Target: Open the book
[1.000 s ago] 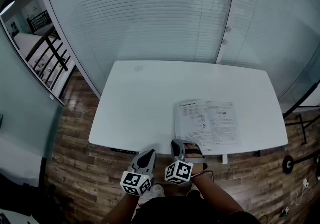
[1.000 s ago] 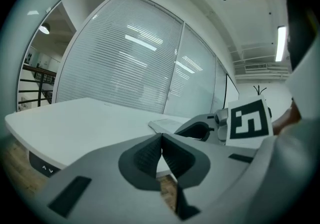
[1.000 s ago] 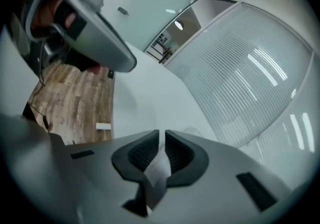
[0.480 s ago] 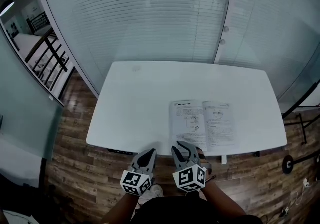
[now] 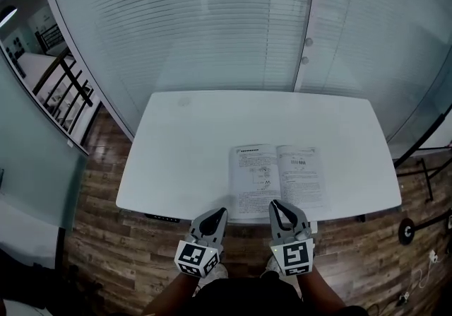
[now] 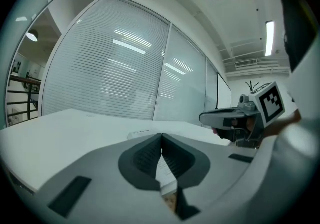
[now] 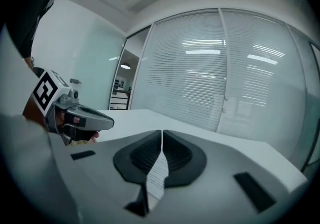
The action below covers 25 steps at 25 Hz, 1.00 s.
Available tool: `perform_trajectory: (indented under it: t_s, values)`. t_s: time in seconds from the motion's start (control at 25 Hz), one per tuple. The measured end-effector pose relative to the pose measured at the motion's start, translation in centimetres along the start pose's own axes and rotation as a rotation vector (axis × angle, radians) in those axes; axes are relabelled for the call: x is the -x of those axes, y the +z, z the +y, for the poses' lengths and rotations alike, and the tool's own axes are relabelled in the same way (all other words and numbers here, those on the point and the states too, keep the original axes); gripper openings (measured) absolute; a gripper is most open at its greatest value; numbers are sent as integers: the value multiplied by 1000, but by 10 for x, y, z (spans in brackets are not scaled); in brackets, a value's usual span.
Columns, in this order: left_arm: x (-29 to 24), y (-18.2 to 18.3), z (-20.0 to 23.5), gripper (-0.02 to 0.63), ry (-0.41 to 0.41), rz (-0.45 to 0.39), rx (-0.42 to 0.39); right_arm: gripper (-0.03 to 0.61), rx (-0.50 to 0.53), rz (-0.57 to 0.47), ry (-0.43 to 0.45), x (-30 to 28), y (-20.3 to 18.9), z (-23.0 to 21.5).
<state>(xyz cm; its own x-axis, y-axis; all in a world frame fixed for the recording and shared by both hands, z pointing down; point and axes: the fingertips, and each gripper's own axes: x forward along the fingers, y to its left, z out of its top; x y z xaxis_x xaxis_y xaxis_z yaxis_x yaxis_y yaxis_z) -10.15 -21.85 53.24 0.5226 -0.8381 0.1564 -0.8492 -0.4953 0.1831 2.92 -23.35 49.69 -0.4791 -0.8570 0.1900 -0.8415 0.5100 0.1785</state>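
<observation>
The book [image 5: 279, 173] lies open and flat on the white table [image 5: 191, 131], toward the front right, printed pages up. My left gripper [image 5: 217, 213] hovers at the table's front edge, just left of the book's near corner, jaws shut and empty. My right gripper [image 5: 277, 206] hangs over the book's near edge; its jaws are closing, tips meeting, nothing between them. In the left gripper view my left gripper [image 6: 161, 135] points across the table at the book [image 6: 142, 132], right gripper [image 6: 220, 118] alongside. The right gripper view shows my right gripper [image 7: 162, 132] above a page [image 7: 157, 178].
A glass wall with blinds [image 5: 212, 25] stands right behind the table. Wooden floor [image 5: 99, 230] surrounds it. A stair railing [image 5: 67, 74] is at the far left, and dark gear on the floor [image 5: 409, 230] lies at the right.
My right gripper has rolled upright, risen and shifted right from the book's near left corner. My left gripper has risen a little. The book stays open.
</observation>
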Motion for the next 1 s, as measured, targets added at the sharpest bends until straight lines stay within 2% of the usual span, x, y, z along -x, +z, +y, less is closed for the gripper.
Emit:
perform_trajectory:
  t_s: [0.2,0.4,0.6,0.84,1.0]
  values:
    - [-7,15,-13,11,-10,-40,-40,5,-89,-33,-22,13,1,-20]
    - [-17,8,-27,11,-10,5,-30,3,-173,-76,-25,27,-1,-41]
    - [-25,15,-41,11,-27,-19,-116,2,-127,-79,-24,35,-1,-46]
    - [-28,23,-42,11,-20,0,-96,2,-66,-112,-42,43,12,-50]
    - [-27,25,-44,11,-20,-14,-103,2,-44,-89,-17,43,7,-45]
